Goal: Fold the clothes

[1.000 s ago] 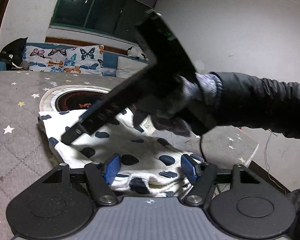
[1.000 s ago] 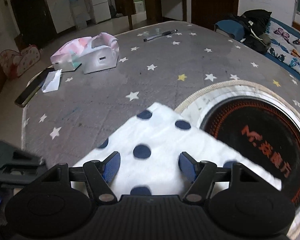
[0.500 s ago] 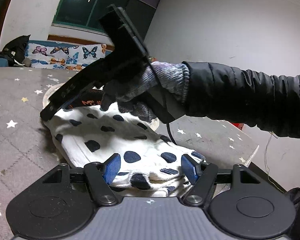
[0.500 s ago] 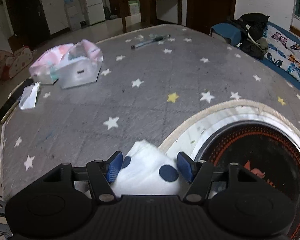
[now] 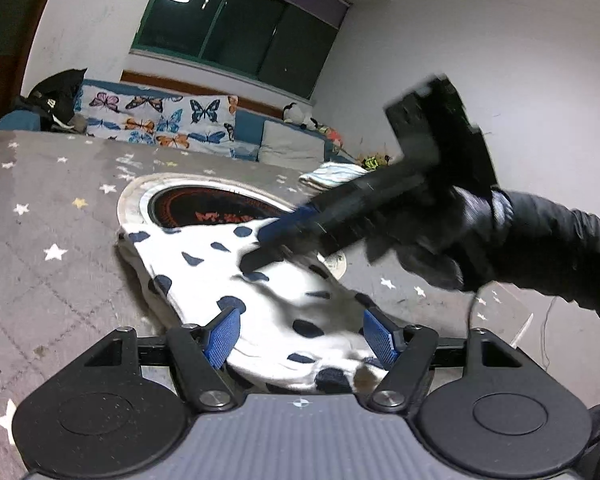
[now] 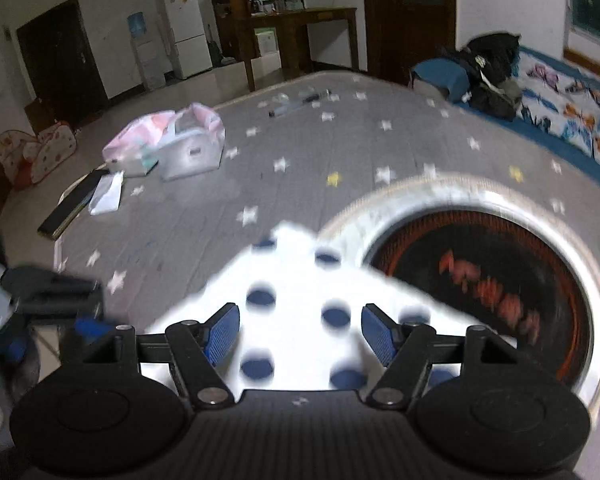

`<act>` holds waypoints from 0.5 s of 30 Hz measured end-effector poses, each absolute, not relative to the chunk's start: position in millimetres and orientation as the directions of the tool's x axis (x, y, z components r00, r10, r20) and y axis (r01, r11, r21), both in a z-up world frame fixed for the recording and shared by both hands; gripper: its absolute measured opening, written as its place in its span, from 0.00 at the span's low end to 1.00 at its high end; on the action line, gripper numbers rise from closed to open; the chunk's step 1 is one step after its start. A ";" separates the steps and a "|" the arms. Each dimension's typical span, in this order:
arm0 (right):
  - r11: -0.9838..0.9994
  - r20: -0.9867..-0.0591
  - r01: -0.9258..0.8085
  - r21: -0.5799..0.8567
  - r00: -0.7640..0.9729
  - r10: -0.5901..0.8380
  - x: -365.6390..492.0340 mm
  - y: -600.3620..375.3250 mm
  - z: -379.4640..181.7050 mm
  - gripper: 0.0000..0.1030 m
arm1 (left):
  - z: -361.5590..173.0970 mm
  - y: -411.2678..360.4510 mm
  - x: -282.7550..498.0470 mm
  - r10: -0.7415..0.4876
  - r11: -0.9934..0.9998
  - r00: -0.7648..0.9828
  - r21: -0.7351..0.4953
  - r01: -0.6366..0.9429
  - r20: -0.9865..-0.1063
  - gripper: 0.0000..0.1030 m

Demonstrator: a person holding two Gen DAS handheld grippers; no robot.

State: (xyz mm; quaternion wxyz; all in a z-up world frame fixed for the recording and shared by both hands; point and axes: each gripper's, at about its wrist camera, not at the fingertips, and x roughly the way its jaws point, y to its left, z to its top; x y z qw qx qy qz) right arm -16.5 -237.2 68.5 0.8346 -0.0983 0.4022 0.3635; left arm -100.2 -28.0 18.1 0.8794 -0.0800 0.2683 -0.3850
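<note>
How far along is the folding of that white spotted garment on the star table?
Partly done. The polka-dot garment already lies doubled, with stacked layers showing at its near edge. In hand: the left gripper sits open over that near edge, and the right gripper, also open, hovers above the cloth, gripping nothing. Left to do: probably another fold and squaring up, since the bundle looks rumpled.

bare starred cloth (image 6: 204, 224) left of garment (image 6: 296, 280) — burner ring (image 6: 480, 280) right

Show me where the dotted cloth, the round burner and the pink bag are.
Dotted cloth (image 5: 284, 292): left wrist view, white middle.
Round burner (image 6: 496, 280): right wrist view, dark centre.
Pink bag (image 6: 160, 142): right wrist view, its side.
</note>
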 end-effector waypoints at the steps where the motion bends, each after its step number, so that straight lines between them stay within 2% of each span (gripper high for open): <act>1: 0.722 -0.749 -0.680 0.129 0.410 0.521 -20.9 -241.7 63.5 0.67 | 16.5 -28.3 -99.9 -0.716 0.694 0.558 -0.345 0.632 -0.419 0.69; 7: 0.768 -0.743 -0.630 0.115 0.459 0.487 -41.6 -271.5 52.1 0.67 | 15.4 -24.6 -101.3 -0.697 0.714 0.569 -0.341 0.612 -0.437 0.69; 11: 0.772 -0.698 -0.623 0.126 0.497 0.516 -59.4 -284.9 66.9 0.67 | 26.7 -19.9 -105.4 -0.686 0.727 0.604 -0.335 0.600 -0.406 0.69; 15: 0.747 -0.672 -0.647 0.153 0.486 0.559 -78.4 -286.2 68.3 0.67 | 23.7 -22.7 -103.4 -0.663 0.748 0.612 -0.341 0.569 -0.432 0.69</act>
